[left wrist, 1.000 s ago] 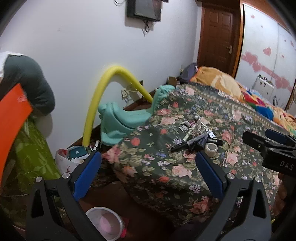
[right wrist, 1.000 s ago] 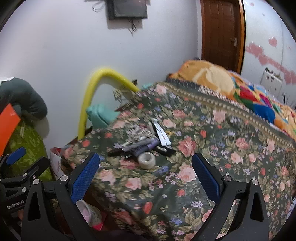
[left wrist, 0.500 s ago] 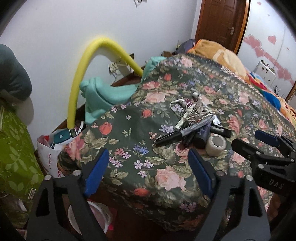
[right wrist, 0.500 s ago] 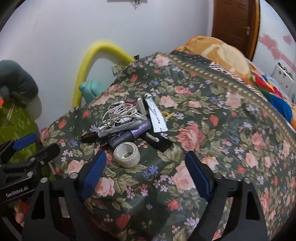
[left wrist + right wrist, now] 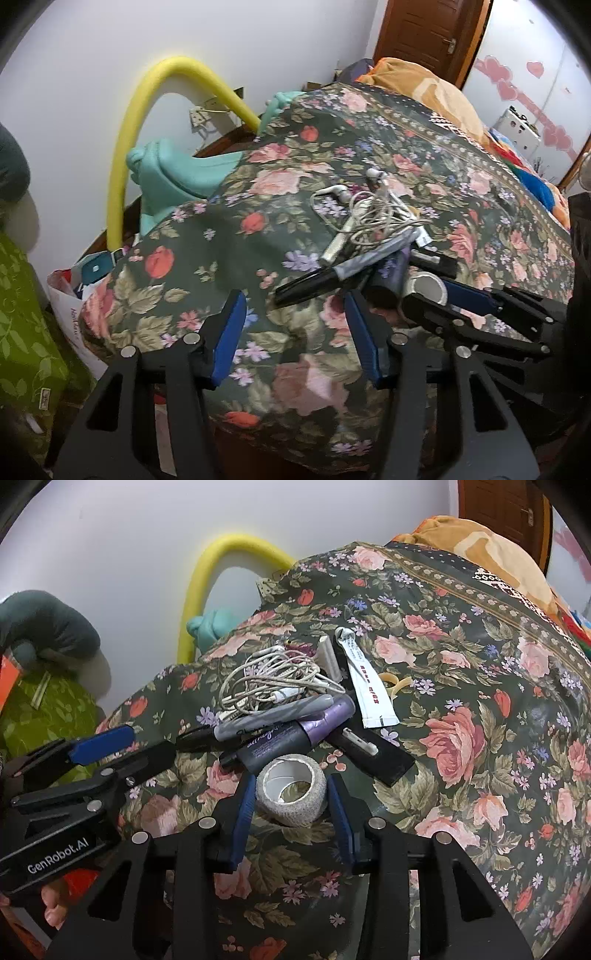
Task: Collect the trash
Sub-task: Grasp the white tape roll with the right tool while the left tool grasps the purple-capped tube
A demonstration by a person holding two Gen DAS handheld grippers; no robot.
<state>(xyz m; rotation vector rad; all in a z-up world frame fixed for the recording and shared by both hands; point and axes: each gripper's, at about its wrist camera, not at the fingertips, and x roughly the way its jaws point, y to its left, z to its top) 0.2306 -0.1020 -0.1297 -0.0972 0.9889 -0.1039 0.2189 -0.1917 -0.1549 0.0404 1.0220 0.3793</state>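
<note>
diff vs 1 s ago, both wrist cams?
Both hand-held grippers dropped toward the floral bedspread and their jaws have just been closing. The right hand-held gripper now straddles the white tape roll, grip unconfirmed; the left hand-held gripper holds nothing, just short of the black marker. The clutter pile hasn't moved.

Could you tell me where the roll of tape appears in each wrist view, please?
Left wrist view: tape roll at right of centre, behind the right gripper's fingers.
Right wrist view: tape roll at lower centre, between the right gripper's fingers.
Shared landmark: black marker beside it.
</note>
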